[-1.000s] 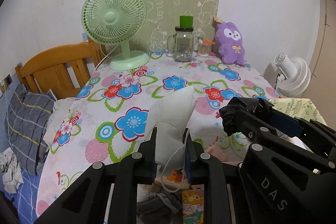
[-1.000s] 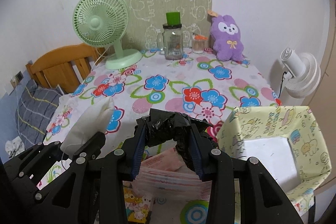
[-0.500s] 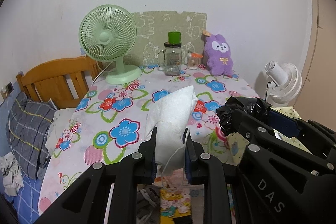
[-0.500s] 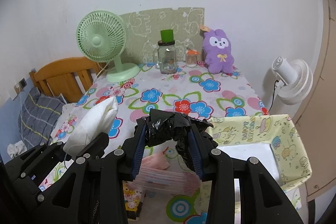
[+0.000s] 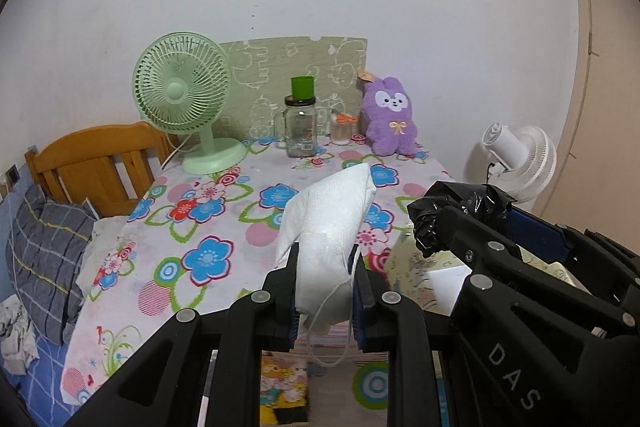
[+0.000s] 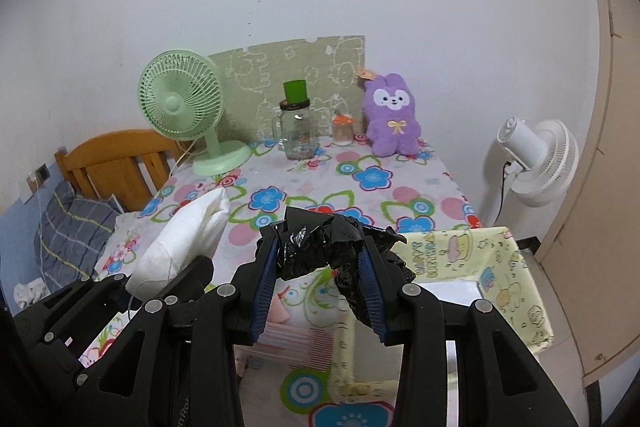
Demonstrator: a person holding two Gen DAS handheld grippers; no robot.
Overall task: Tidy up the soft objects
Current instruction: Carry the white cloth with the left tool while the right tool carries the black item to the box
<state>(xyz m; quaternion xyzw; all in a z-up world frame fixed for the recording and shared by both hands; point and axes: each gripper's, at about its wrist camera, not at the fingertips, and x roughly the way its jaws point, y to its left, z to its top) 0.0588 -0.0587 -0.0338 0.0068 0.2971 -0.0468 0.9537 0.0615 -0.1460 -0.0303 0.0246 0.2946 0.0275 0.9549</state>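
My left gripper (image 5: 325,263) is shut on a white face mask (image 5: 328,223) that stands up between its pads, its ear loop hanging below. The same white mask (image 6: 182,243) shows at the left of the right wrist view. My right gripper (image 6: 320,255) is shut on a crumpled black plastic bag (image 6: 320,247), which is also seen at the right of the left wrist view as a black bag (image 5: 460,207). Both grippers are held above the near end of the flowered table (image 6: 360,187). A yellow patterned fabric box (image 6: 500,275) with a white bottom sits just right of the right gripper.
At the table's far end stand a green fan (image 5: 184,99), a glass jar with a green cup on top (image 5: 301,127), a small orange-lidded jar (image 5: 342,131) and a purple plush rabbit (image 5: 392,123). A white fan (image 6: 536,163) stands right of the table, a wooden bed frame (image 5: 100,163) left. A pink packet (image 6: 296,339) lies below the grippers.
Both grippers have risen and drawn back from the table, still holding the mask and the black bag. More of the wall and the yellow box shows now.
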